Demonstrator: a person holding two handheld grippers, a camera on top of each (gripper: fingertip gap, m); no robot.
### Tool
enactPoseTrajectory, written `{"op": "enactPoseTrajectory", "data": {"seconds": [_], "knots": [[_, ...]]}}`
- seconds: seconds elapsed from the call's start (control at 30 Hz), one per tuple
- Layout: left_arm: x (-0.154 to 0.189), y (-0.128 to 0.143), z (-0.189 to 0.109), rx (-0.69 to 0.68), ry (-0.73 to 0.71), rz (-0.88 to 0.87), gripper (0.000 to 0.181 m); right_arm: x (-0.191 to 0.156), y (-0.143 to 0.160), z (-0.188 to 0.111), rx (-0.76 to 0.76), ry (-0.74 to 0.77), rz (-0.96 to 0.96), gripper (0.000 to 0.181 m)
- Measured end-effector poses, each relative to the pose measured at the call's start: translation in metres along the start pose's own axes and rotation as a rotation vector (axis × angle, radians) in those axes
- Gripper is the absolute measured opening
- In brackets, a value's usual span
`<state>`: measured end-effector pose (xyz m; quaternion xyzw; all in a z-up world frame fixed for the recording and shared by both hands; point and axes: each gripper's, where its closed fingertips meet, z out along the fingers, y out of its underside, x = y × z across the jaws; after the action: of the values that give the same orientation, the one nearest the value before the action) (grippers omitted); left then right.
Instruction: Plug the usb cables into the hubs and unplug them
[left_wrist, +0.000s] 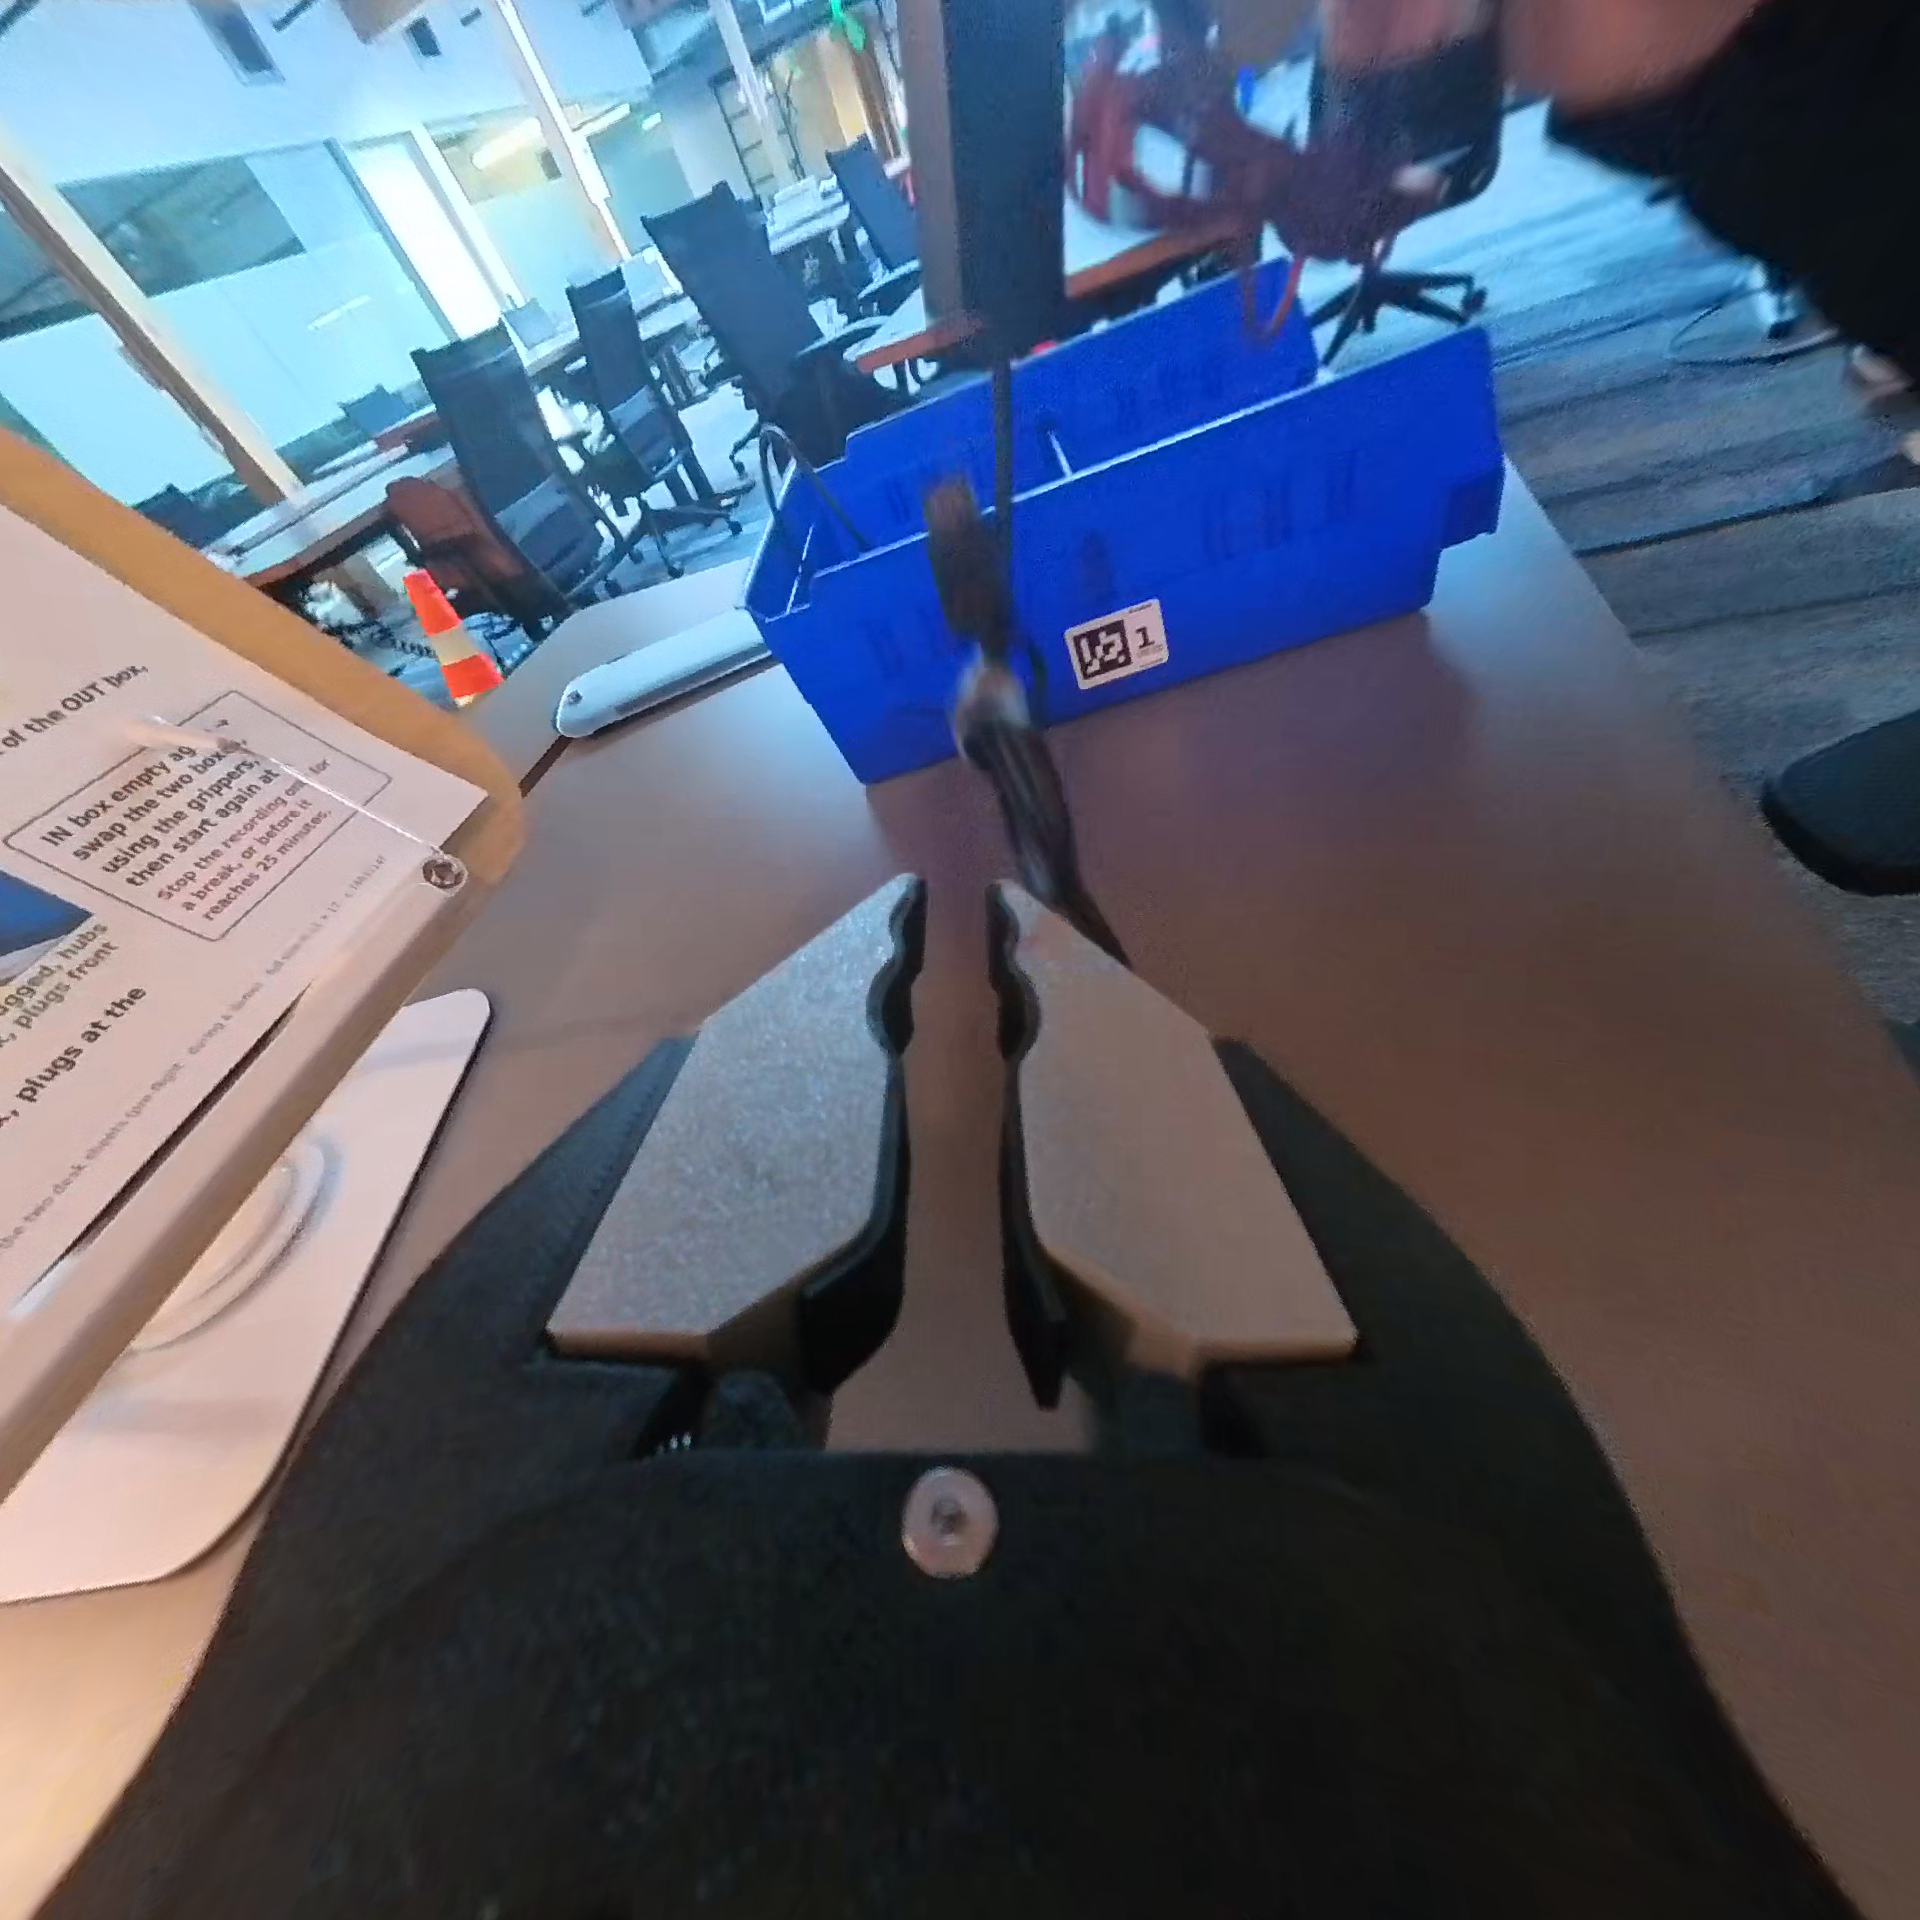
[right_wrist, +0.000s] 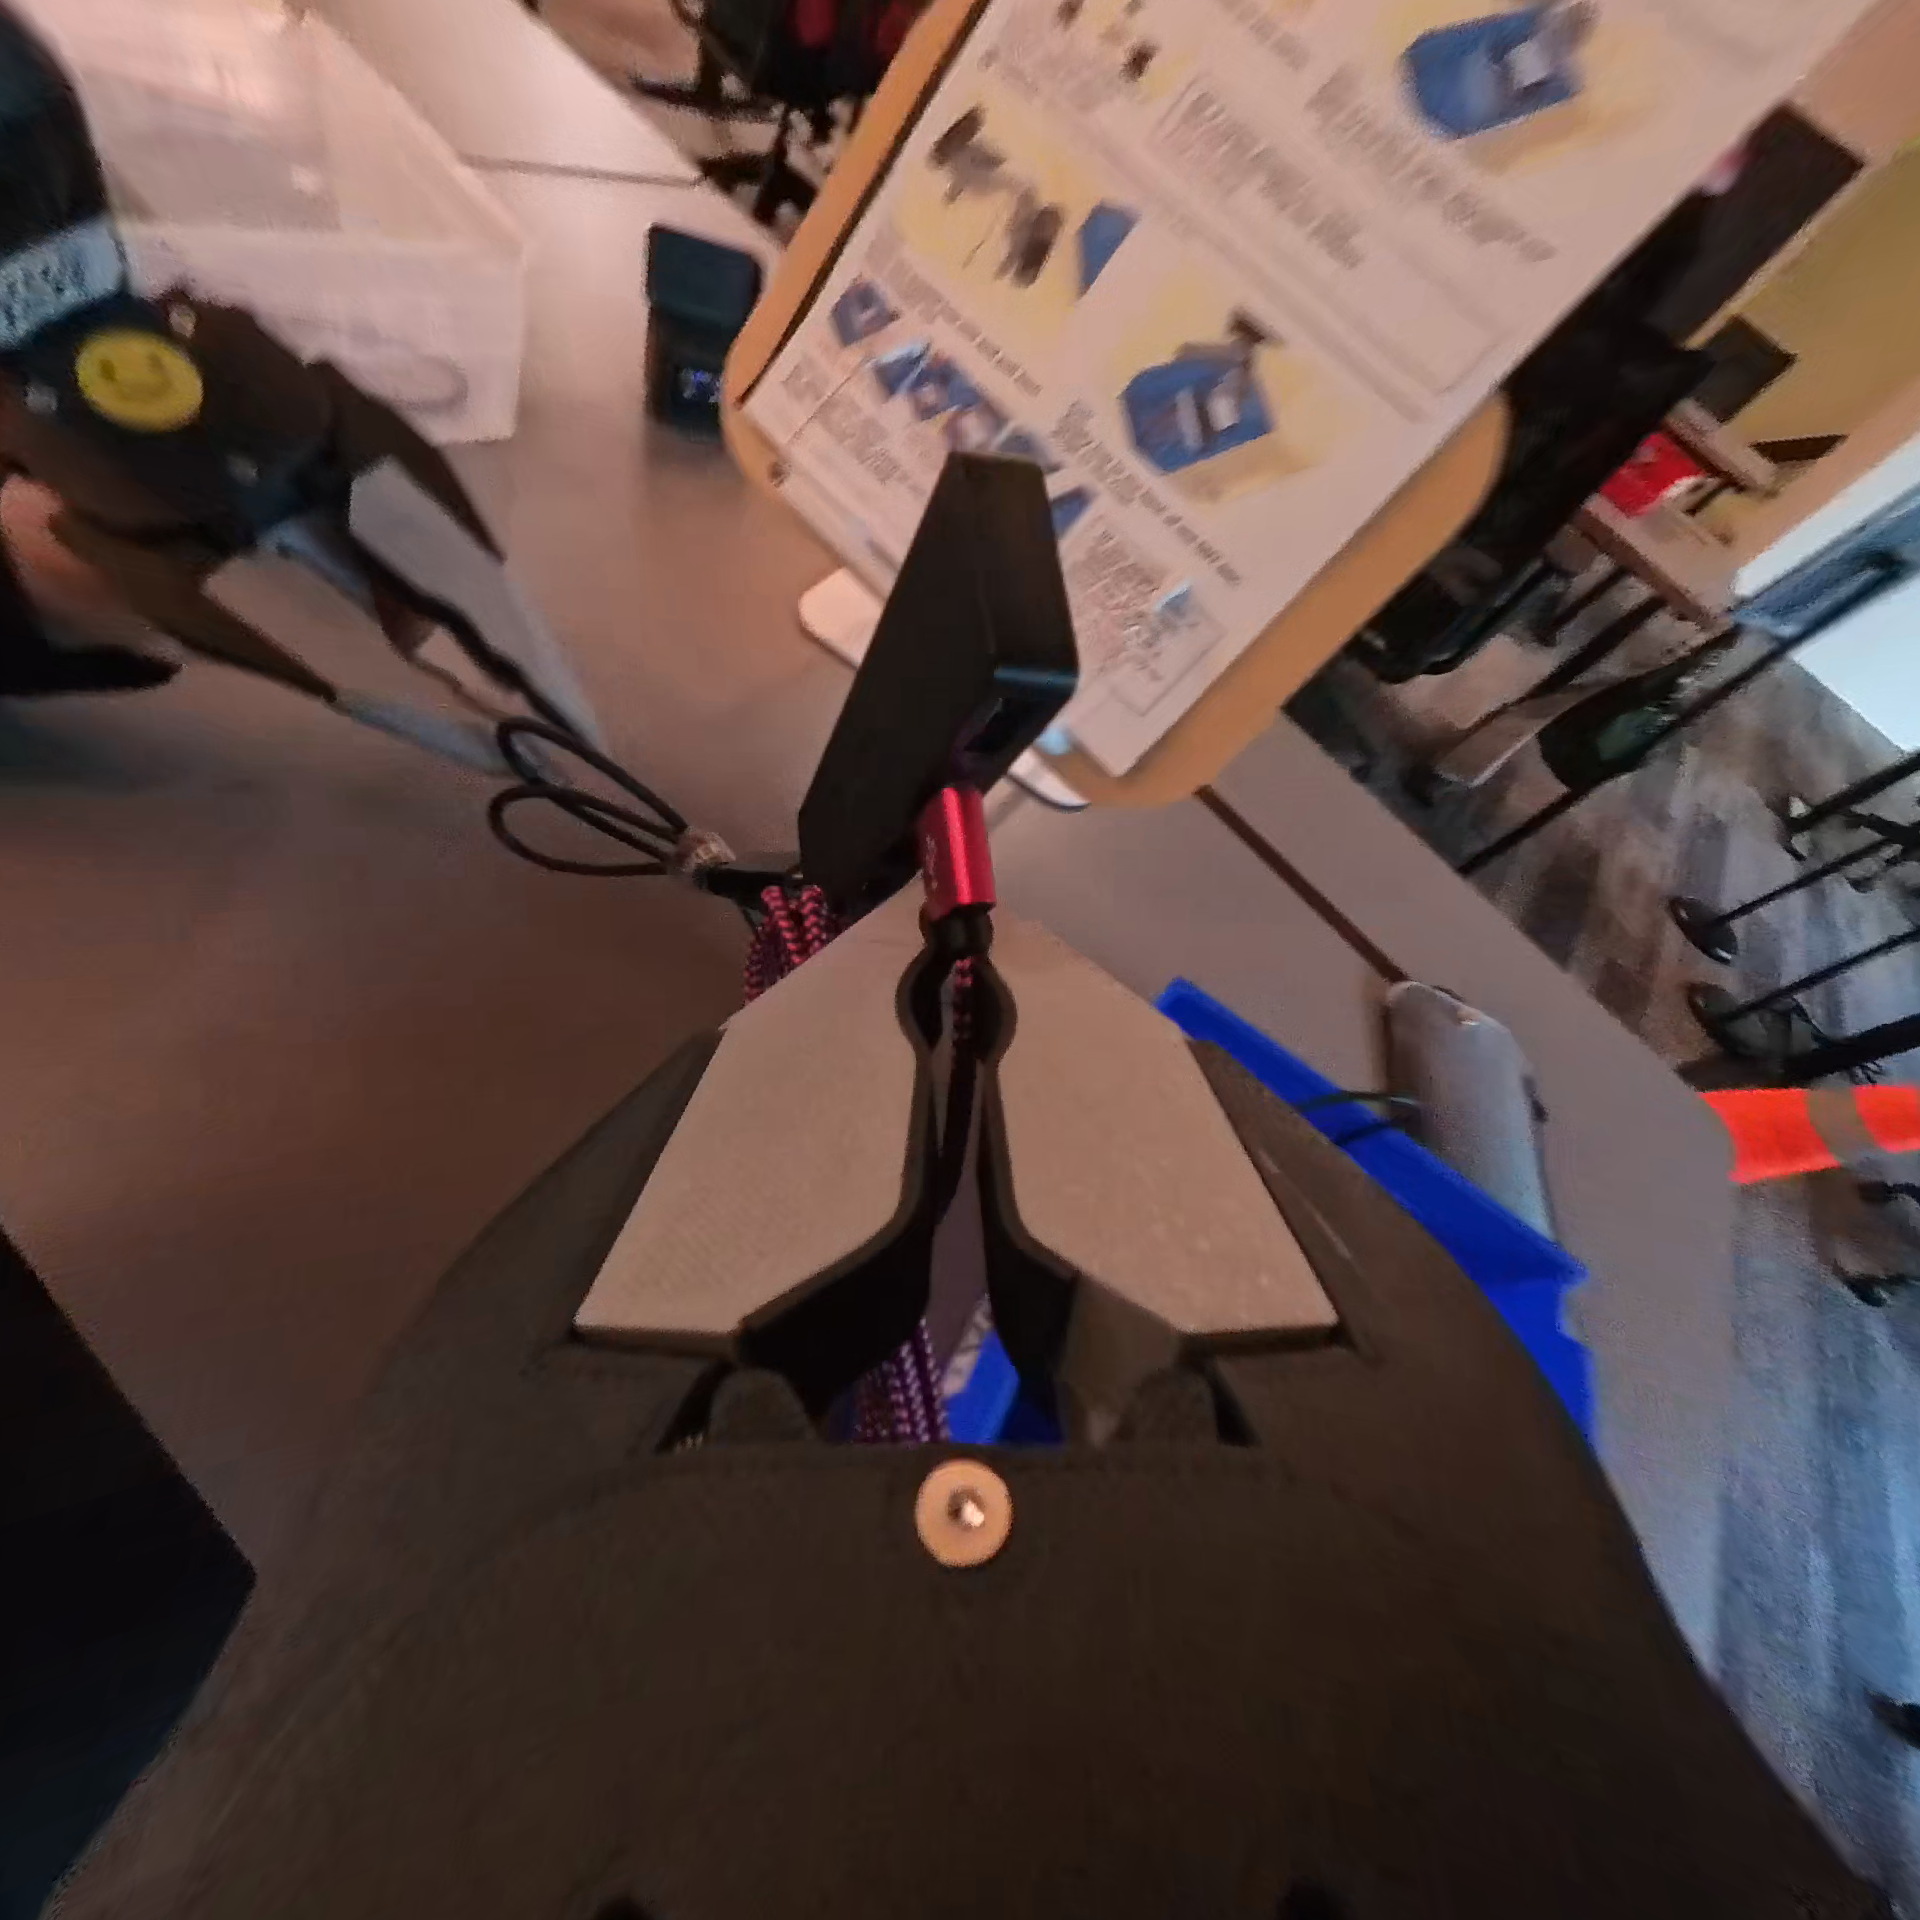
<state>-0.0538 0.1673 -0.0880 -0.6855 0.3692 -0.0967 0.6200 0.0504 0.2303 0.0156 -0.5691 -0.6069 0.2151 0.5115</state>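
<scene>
My right claw (right_wrist: 951, 987) is clenched on a braided pink-and-black USB cable (right_wrist: 958, 1003), the weave pinched in the scalloped notch near the tips. Just past the tips sits the cable's red anodised metal plug shell (right_wrist: 954, 854), ridged and cylindrical, seated in the end port of a matte black slab-shaped hub (right_wrist: 940, 665) that tilts up and away from me. More of the braid hangs below, btwn the fingers. The finger faces are flat, grey, fine-grained; the housing is black textured plastic w/ one bright screw.

My left claw (left_wrist: 954, 914) is a little apart at the tips, nothing btwn them, low over the smooth brown tabletop (left_wrist: 1403, 1039). A thin black cord (left_wrist: 1000, 436) drops in front of it, w/ a blurred dark bundle (left_wrist: 992, 717) dangling near the right fingertip; can't tell what that bundle is.

Beyond stands a glossy blue plastic bin (left_wrist: 1195, 561), ribbed walls, w/ a square black-and-white marker sticker (left_wrist: 1115, 644) on its front. To the left, a printed instruction sheet on a rounded wooden board (left_wrist: 488, 769).

In the right view, the left claw (right_wrist: 353, 582) shows farther off, w/ thin black cable loops (right_wrist: 582, 800) lying on the table by it.
</scene>
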Motion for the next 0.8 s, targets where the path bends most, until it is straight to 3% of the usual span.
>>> {"op": "enactPoseTrajectory", "data": {"seconds": [0.13,0.3,0.43,0.57,0.67,0.8], "knots": [[-0.003,0.013,0.003,-0.044,0.008,-0.077,0.009,0.064,-0.022,-0.047,-0.045,0.164,-0.013,0.000],[-0.013,0.027,0.004,-0.086,-0.010,-0.160,0.008,0.154,-0.031,-0.102,-0.224,0.391,-0.114,0.000],[-0.011,0.033,0.009,-0.108,-0.002,-0.183,0.009,0.195,-0.025,-0.117,-0.410,0.441,-0.273,0.000],[-0.004,0.033,0.013,-0.131,0.002,-0.143,0.008,0.202,0.014,-0.078,-0.601,0.315,-0.394,0.000],[0.000,0.033,0.015,-0.144,0.007,-0.133,0.008,0.182,0.088,-0.016,-0.774,0.135,-0.427,0.000],[0.000,0.038,0.015,-0.161,0.012,-0.145,0.008,0.128,0.201,0.064,-0.952,-0.172,-0.328,0.000]]}}
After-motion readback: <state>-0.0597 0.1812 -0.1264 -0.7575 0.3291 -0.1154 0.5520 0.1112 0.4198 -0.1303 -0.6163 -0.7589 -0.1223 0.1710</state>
